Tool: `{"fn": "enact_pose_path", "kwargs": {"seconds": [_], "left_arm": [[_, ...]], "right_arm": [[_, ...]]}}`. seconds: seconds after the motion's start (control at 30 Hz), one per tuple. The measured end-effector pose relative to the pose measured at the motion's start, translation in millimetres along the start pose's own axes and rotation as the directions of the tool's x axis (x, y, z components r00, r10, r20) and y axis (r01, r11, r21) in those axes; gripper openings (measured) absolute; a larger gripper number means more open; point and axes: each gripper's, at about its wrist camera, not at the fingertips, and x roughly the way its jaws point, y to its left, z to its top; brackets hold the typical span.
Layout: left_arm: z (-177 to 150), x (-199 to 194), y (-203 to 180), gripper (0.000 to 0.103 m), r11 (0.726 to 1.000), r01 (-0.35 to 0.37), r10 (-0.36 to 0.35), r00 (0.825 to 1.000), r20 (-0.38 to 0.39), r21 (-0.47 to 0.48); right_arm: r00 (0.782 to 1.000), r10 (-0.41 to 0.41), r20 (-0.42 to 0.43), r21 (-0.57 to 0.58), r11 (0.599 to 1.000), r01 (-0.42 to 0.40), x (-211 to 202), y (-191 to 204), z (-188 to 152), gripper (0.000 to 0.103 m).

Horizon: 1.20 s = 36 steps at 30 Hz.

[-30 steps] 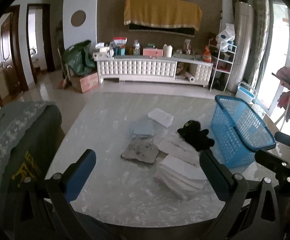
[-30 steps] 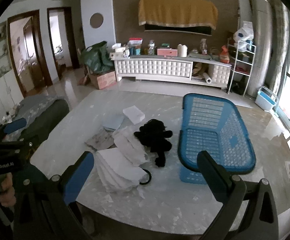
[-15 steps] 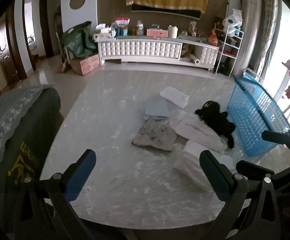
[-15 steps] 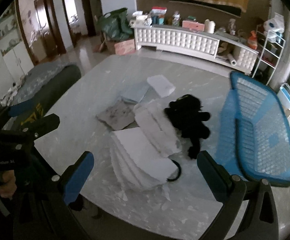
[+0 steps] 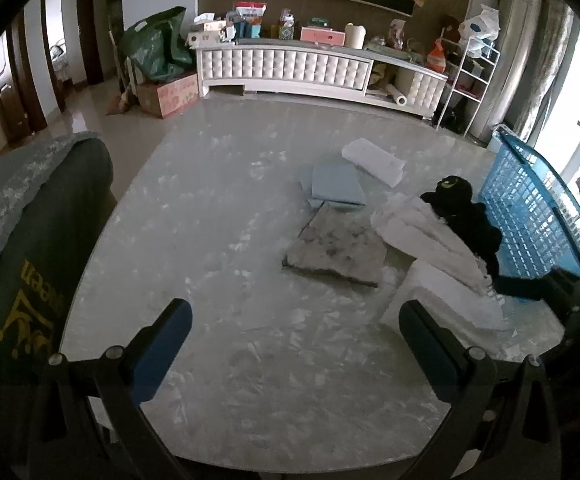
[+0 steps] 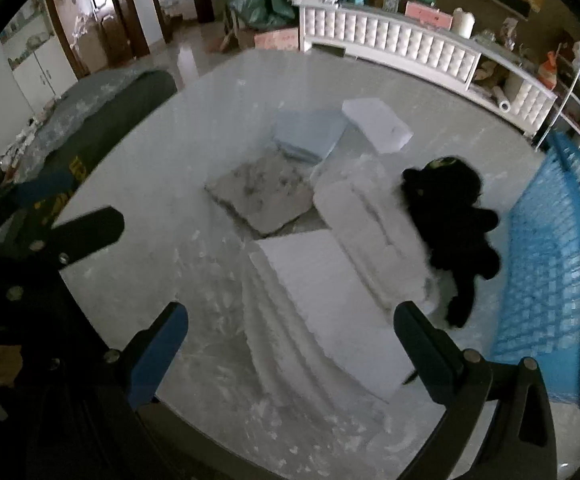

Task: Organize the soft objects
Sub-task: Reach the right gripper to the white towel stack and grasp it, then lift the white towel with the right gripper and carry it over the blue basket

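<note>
Right wrist view looks almost straight down on the white folded stack (image 6: 322,300), which lies on the marble table (image 6: 150,184) squarely between the spread fingers of the right gripper (image 6: 290,344), nothing pinched yet. From that stack, at about one o'clock, a second white folded cloth (image 6: 366,232) leans against it, and the black plush toy (image 6: 450,216) sprawls over that cloth's right edge. At three o'clock stands the blue basket (image 6: 550,248), just beside the toy and apparently empty, though its inside is only partly visible. Toward eleven o'clock lies a mottled grey cloth (image 6: 262,196), then a pale blue folded cloth (image 6: 310,132) and a small white folded towel (image 6: 378,124) at twelve. Over in the left wrist view, the left gripper (image 5: 294,336) hangs above bare table with its tongs spread too, holding nothing, well apart from the pile at its two o'clock. I'd say the sorting has barely begun: everything soft is still on the table. The step in hand looks like the approach to the nearest white stack; next it needs a descent, a firm pinch through all the layers so they don't fan out, then a carry toward the basket.
</note>
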Motion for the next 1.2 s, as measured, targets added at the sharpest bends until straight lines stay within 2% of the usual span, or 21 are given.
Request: {"fn": "enact_pose_path", "kwargs": {"seconds": [0.03,0.13,0.33,0.47,0.6,0.7,0.9,1.07,1.2], "left_arm": [[0,3,1,0.103,1.000,-0.001,0.001,1.000,-0.004,-0.004],[1,10,6,0.103,1.000,-0.008,0.007,1.000,-0.028,-0.026],[0,23,14,0.103,0.999,-0.007,0.004,0.998,-0.065,-0.043],[0,24,17,0.103,0.998,-0.006,0.002,0.998,-0.069,-0.059],[-1,27,18,0.103,0.998,-0.003,-0.002,0.997,-0.082,-0.061],[-1,28,18,0.103,0.998,0.006,-0.011,0.996,-0.088,-0.060],[-2,32,18,0.103,0.998,0.009,-0.015,0.995,-0.102,-0.062],[-3,31,17,0.103,0.998,0.003,-0.009,0.995,-0.103,-0.057],[0,33,17,0.103,0.998,0.016,-0.023,0.994,-0.110,-0.064]], "right_arm": [[1.000,0.001,-0.012,-0.002,1.000,-0.001,4,1,0,0.102],[0.998,0.003,-0.056,-0.008,1.000,-0.003,20,2,-1,0.090],[0.992,-0.028,-0.119,-0.011,1.000,0.027,45,-1,-5,0.081],[0.991,-0.051,-0.120,-0.025,0.999,0.048,51,-2,-6,0.074],[0.990,-0.101,-0.102,-0.072,0.993,0.094,53,4,-10,0.072],[0.991,-0.102,-0.089,-0.058,0.994,0.097,52,3,-13,0.070],[0.989,-0.128,-0.075,-0.053,0.991,0.124,45,7,-20,0.051],[0.984,-0.172,-0.052,-0.060,0.984,0.169,43,6,-25,0.030],[0.992,-0.108,-0.064,-0.011,0.994,0.107,37,-6,-22,0.021]]}}
